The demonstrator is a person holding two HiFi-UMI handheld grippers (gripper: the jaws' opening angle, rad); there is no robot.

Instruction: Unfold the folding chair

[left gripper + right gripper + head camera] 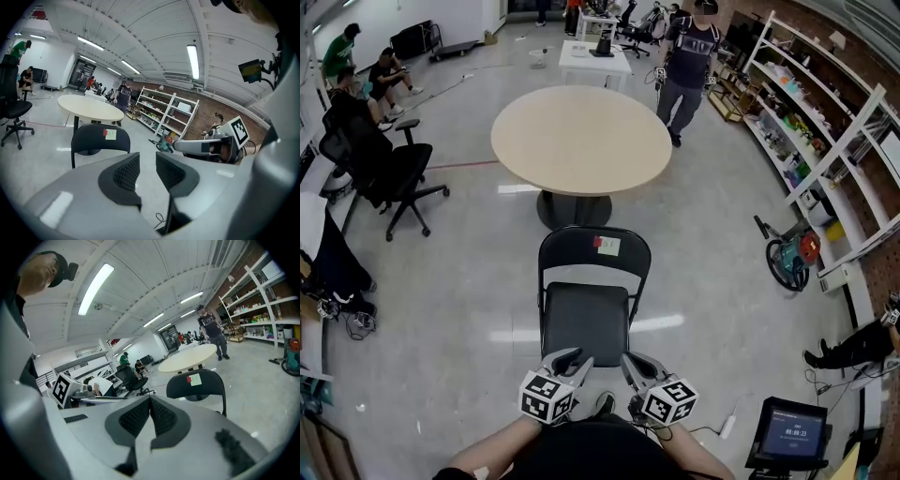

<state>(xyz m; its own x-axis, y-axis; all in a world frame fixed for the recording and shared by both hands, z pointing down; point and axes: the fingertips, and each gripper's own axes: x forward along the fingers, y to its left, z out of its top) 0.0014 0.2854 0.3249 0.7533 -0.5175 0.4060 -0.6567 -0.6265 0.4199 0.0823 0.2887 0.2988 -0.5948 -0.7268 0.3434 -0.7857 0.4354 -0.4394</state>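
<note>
The black folding chair (586, 323) stands opened out on the floor right in front of me, seat flat, with a red and a pale sticker on its backrest (593, 248). My left gripper (577, 359) hovers at the seat's near edge, jaws a little apart and empty. My right gripper (630, 362) hangs beside it, shut on nothing. In the left gripper view the chair's backrest (101, 137) shows beyond the parted pads (126, 173) of the left gripper (147, 166). In the right gripper view the backrest (197, 383) rises behind the right gripper's (150, 405) closed pads.
A round beige table (581, 139) stands just behind the chair. A black office chair (394, 178) is at the left, white shelving (825, 141) along the right wall, a green tool (792, 258) on the floor, and a monitor (787, 433) at lower right. A person (686, 66) stands beyond the table.
</note>
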